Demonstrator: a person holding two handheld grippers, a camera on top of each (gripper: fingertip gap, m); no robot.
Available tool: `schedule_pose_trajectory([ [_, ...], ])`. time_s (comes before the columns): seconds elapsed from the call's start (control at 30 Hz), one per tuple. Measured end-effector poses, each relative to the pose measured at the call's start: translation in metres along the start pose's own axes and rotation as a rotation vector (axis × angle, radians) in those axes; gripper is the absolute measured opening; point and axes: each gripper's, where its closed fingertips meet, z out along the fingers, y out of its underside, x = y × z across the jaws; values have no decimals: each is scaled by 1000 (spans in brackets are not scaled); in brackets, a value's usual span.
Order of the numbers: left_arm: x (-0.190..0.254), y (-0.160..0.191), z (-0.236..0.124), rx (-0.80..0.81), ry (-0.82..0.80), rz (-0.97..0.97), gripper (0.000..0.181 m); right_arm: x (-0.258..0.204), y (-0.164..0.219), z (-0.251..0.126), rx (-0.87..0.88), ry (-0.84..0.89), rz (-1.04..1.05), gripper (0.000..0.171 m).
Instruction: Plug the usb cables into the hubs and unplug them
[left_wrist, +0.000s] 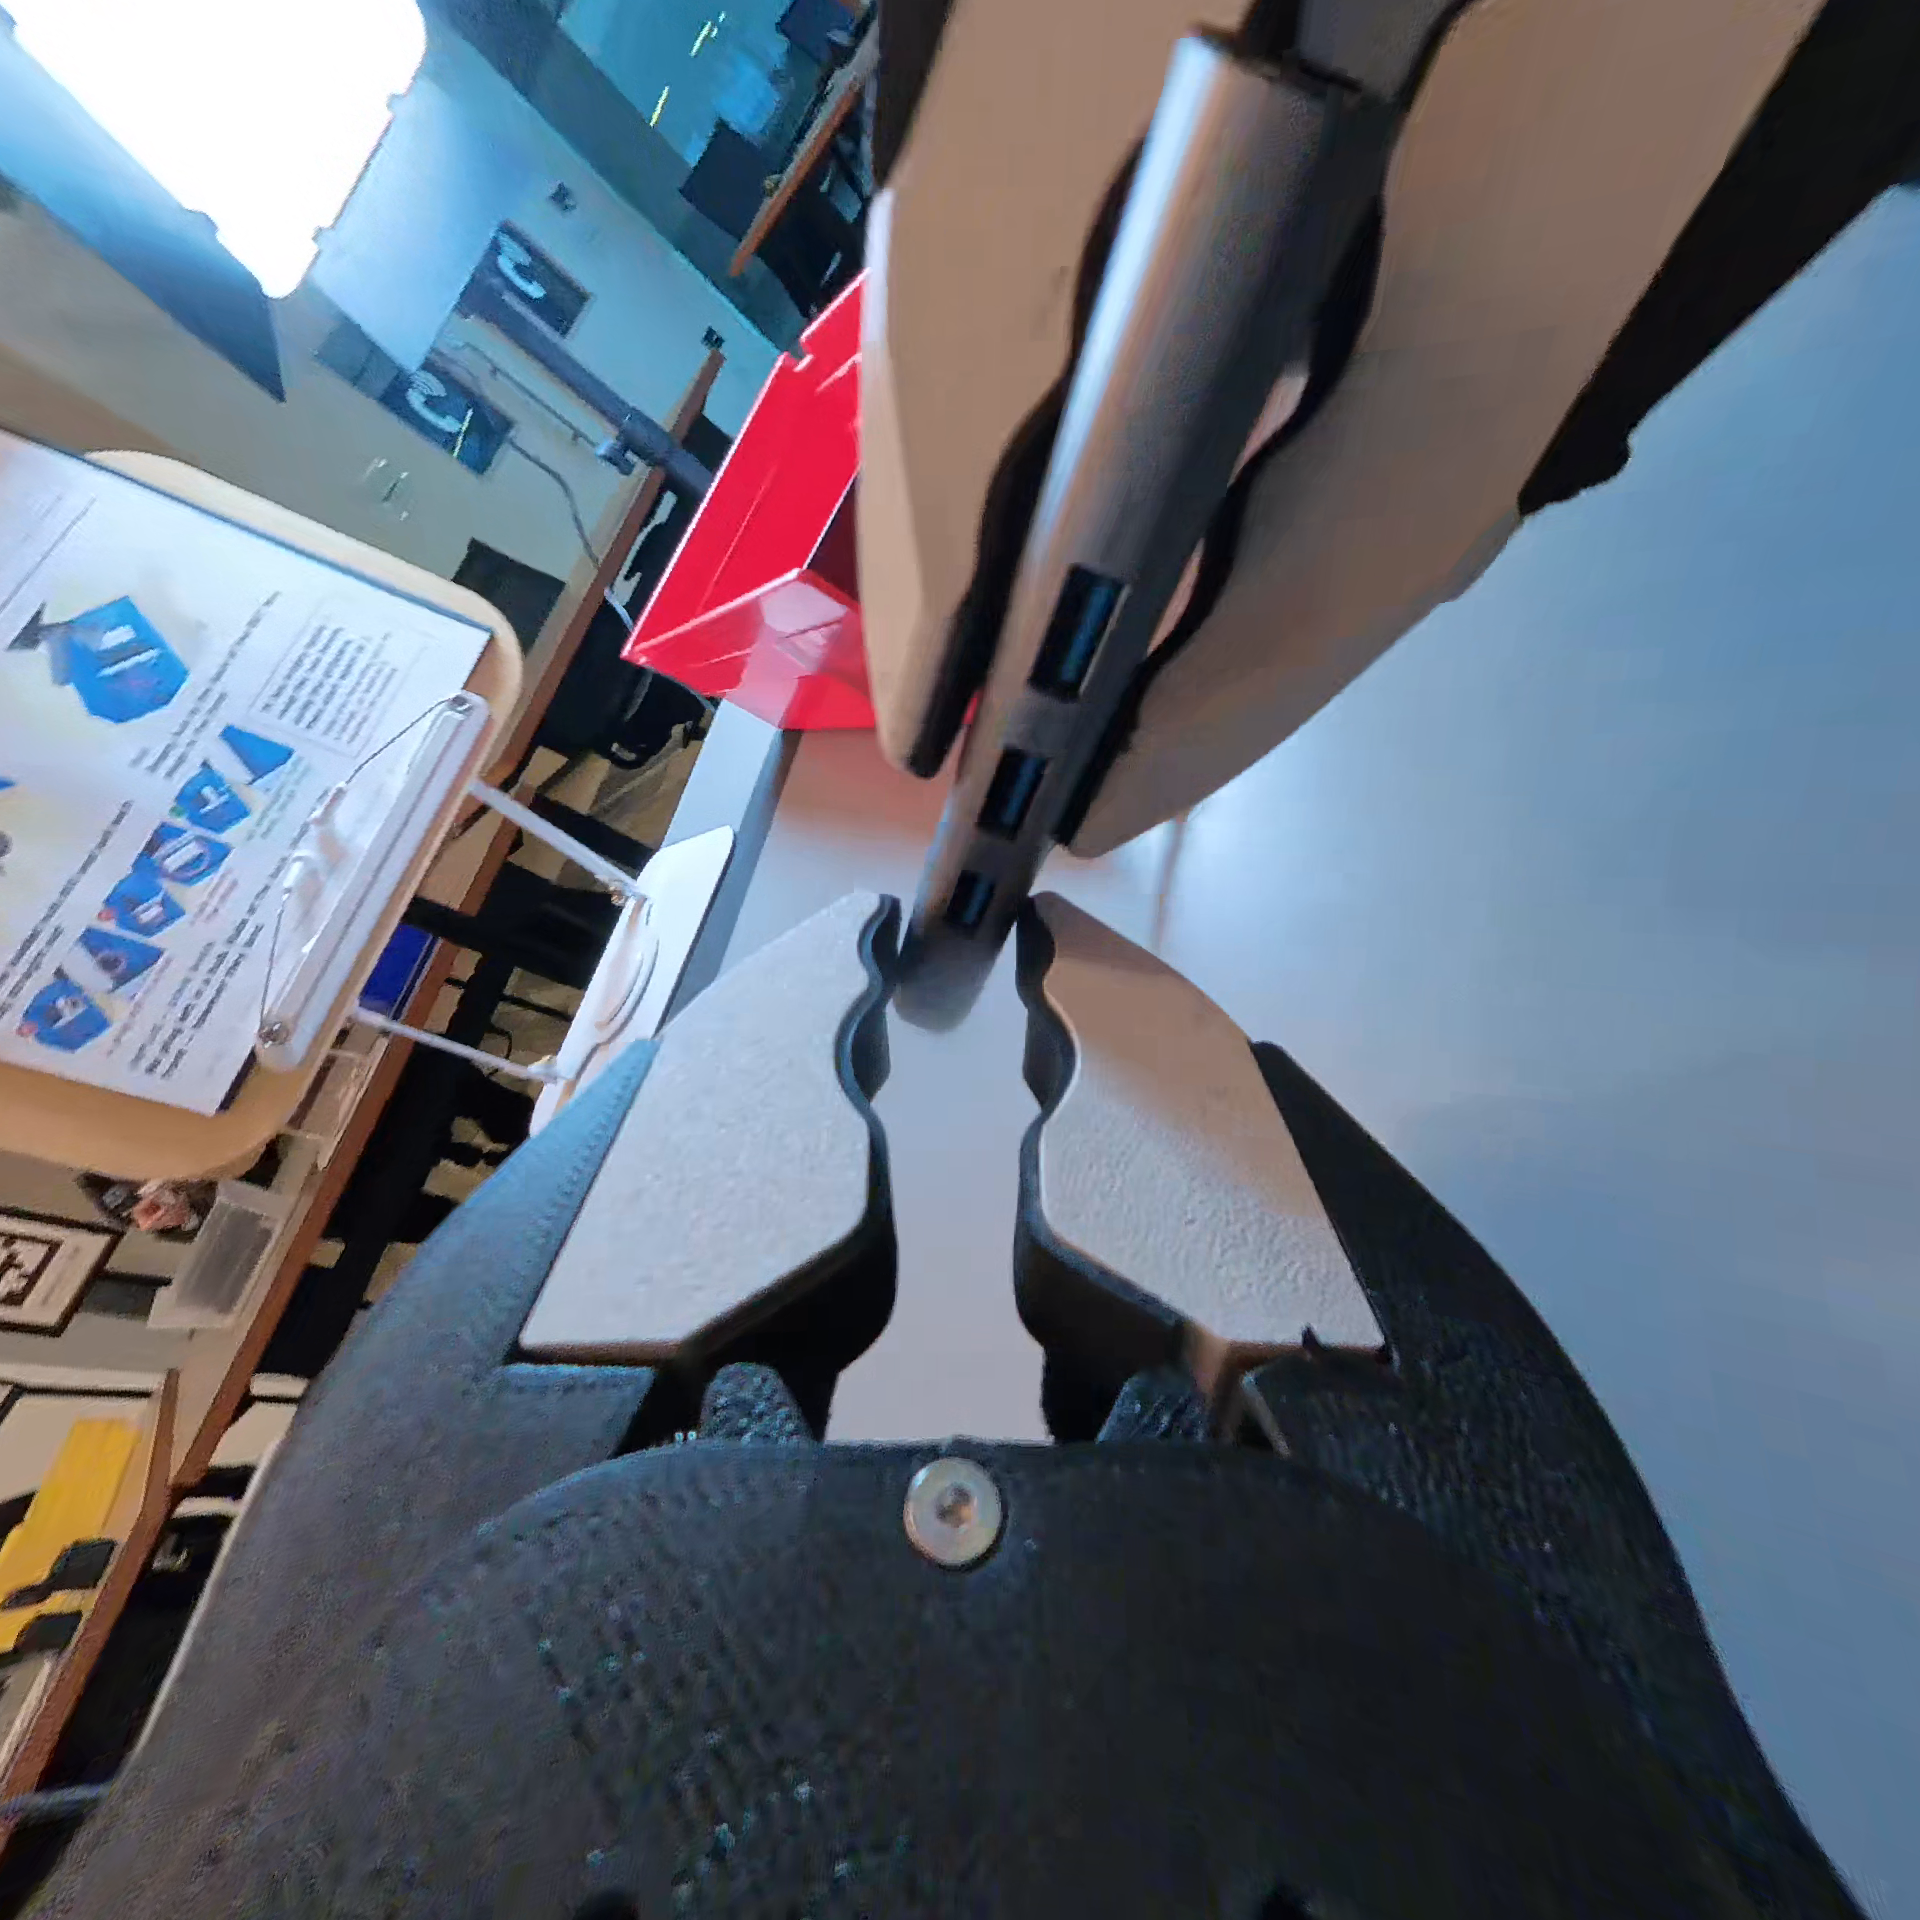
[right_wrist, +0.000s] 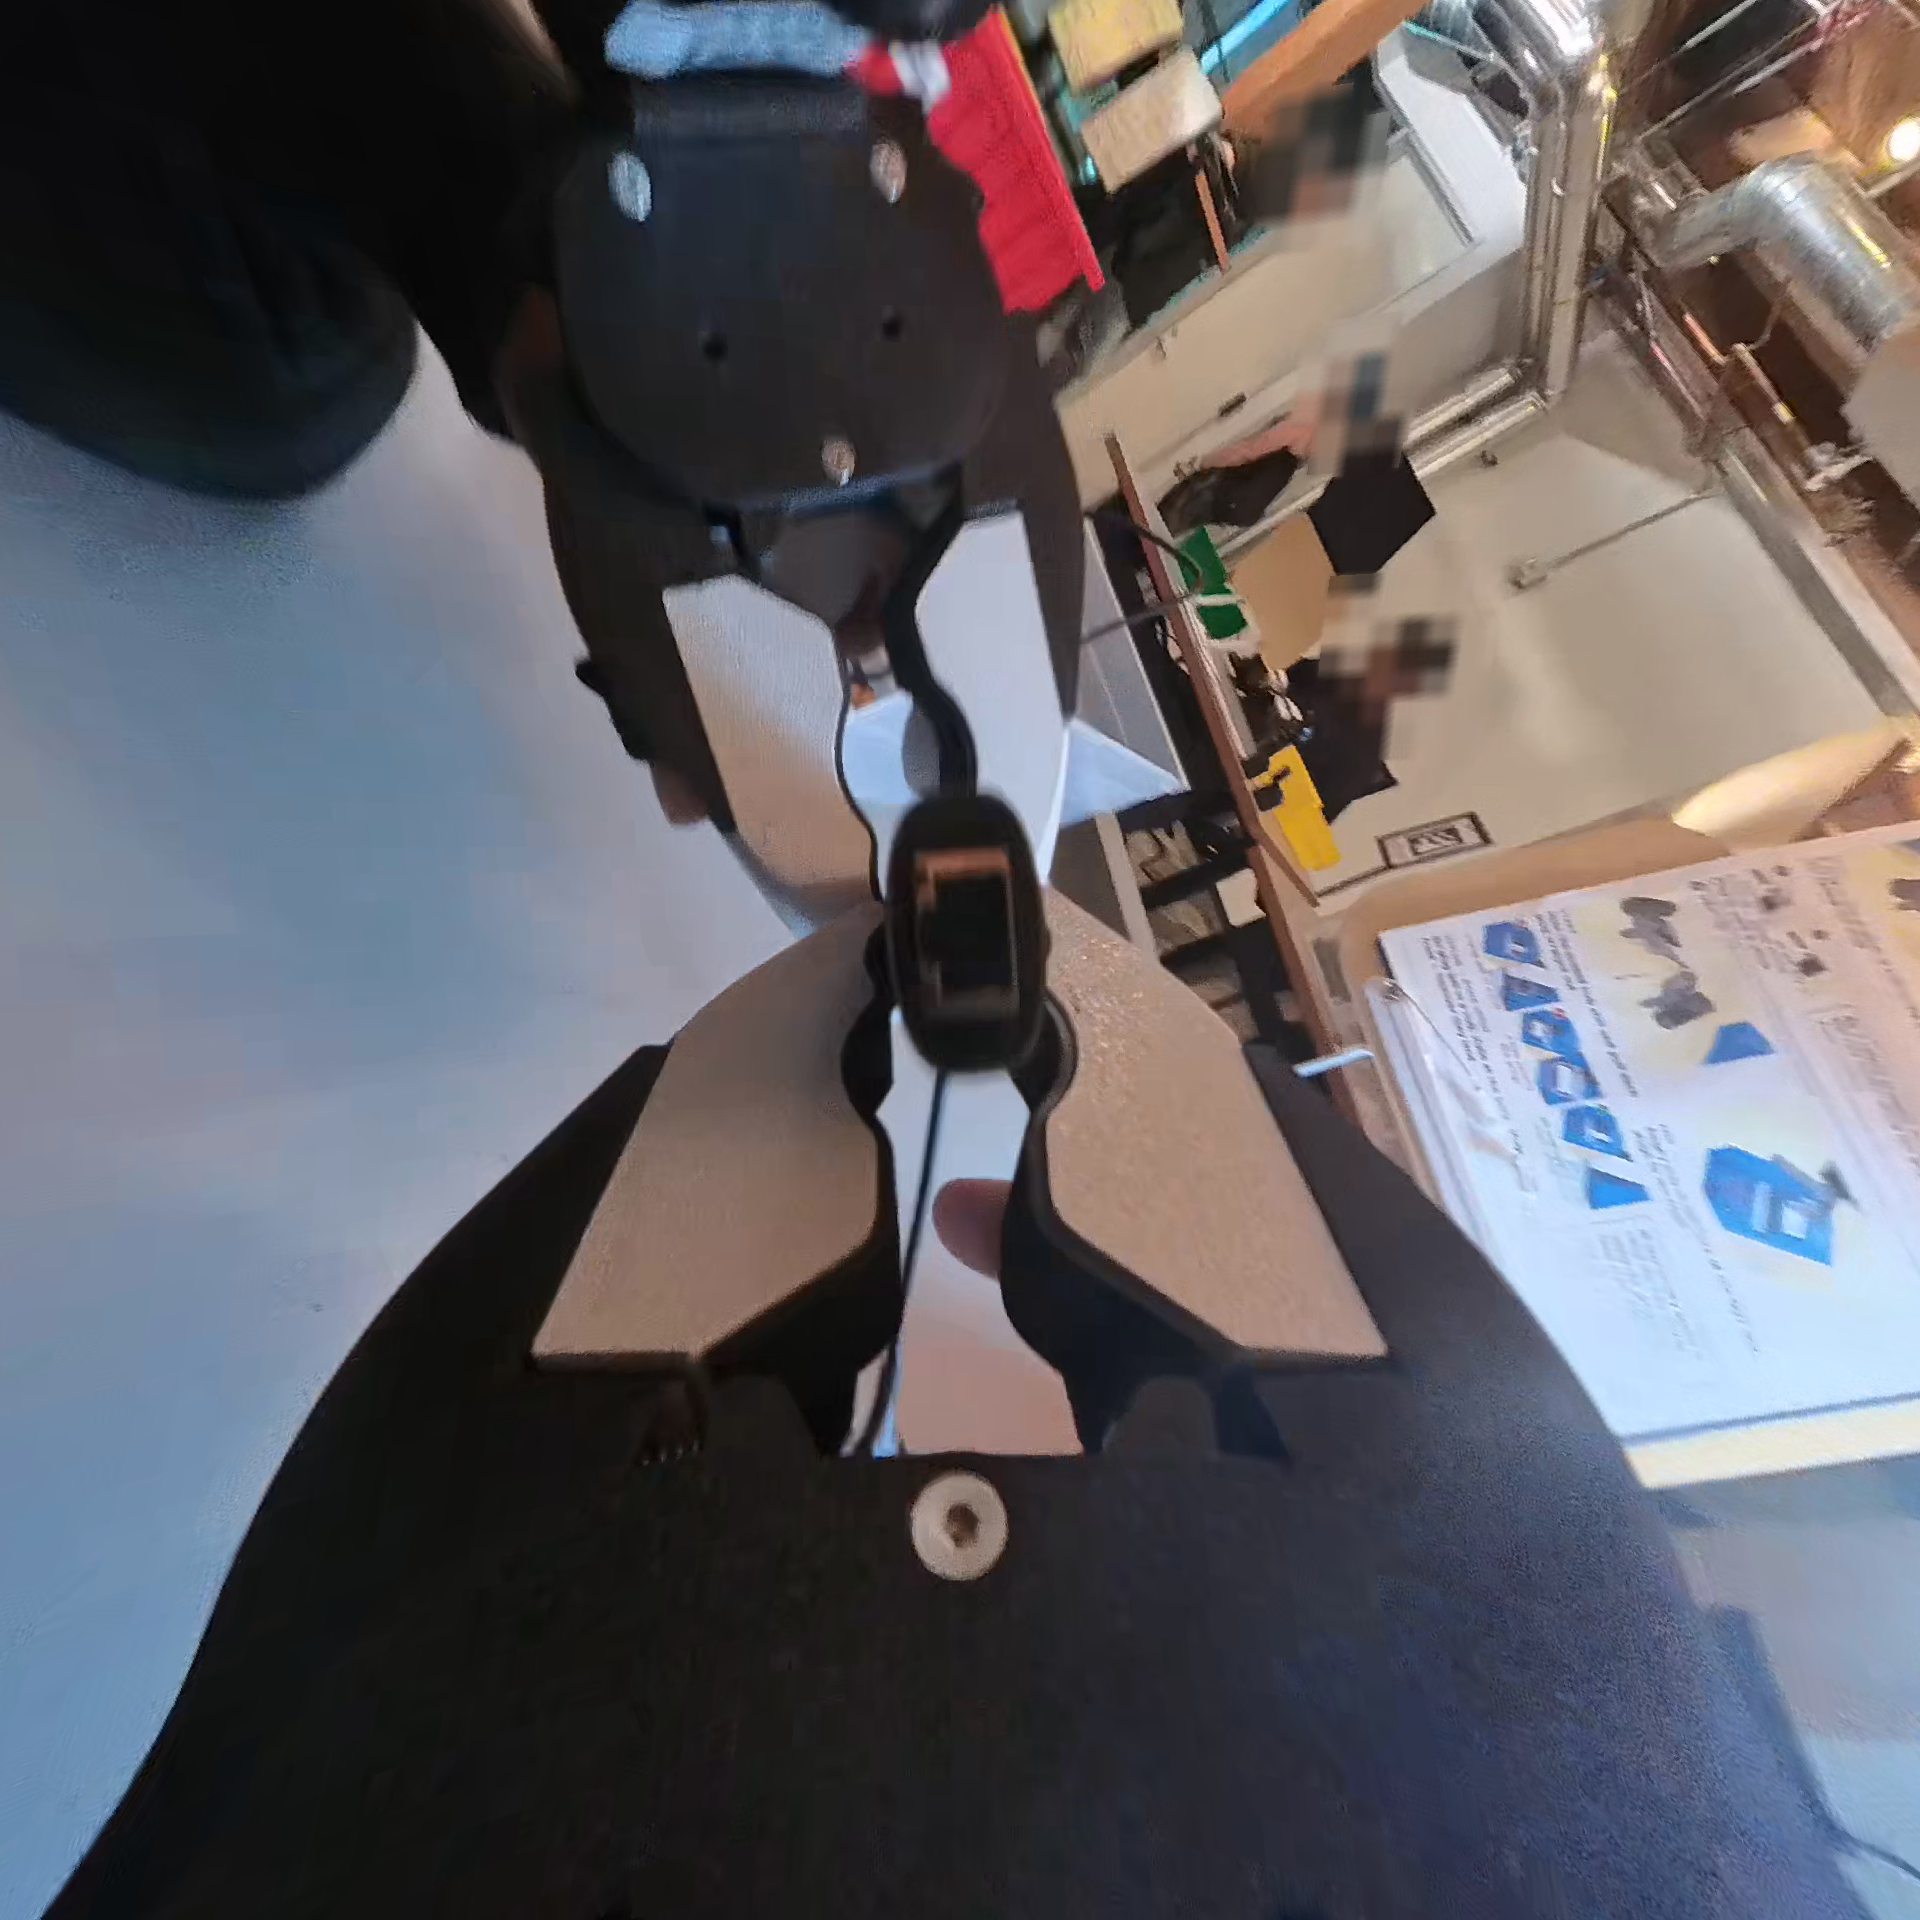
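Left wrist view: grey hub (left_wrist: 1143, 416) over the white table (left_wrist: 1558, 935), near end pinched between the tips of the left tongs (left_wrist: 956, 925), almost closed. Right tongs (left_wrist: 997, 800) clamped narrowly round its body, three ports showing. Right wrist view: thin black cable (right_wrist: 920, 1226) trailing from a blurred dark end.

From my remote seat I cannot make out any writing. The printed sheet (left_wrist: 197, 769) on the stand at nine o'clock carries lines of text beside blue pictures, all too blurred to read, as is the same sheet (right_wrist: 1683, 1122) at three o'clock. Dark wall signs (left_wrist: 525, 281) at eleven o'clock show only white symbols.
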Motion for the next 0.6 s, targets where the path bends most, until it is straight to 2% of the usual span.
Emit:
schedule_pose_trajectory([
  [0.13,7,-7,0,42,37,-12,19,0,-6,-5,65,-49,98,19],
  [0.3,8,-7,0,16,46,6,18,-3,10,-1,-19,-27,18,26],
  [0.53,15,6,5,-127,12,225,18,-10,19,6,-76,-34,-29,33],
  [0.57,15,7,5,-134,16,224,18,-12,20,6,-80,-44,-41,33],
  [0.6,14,6,5,-135,10,221,18,-15,19,5,-74,-52,-61,24],
])
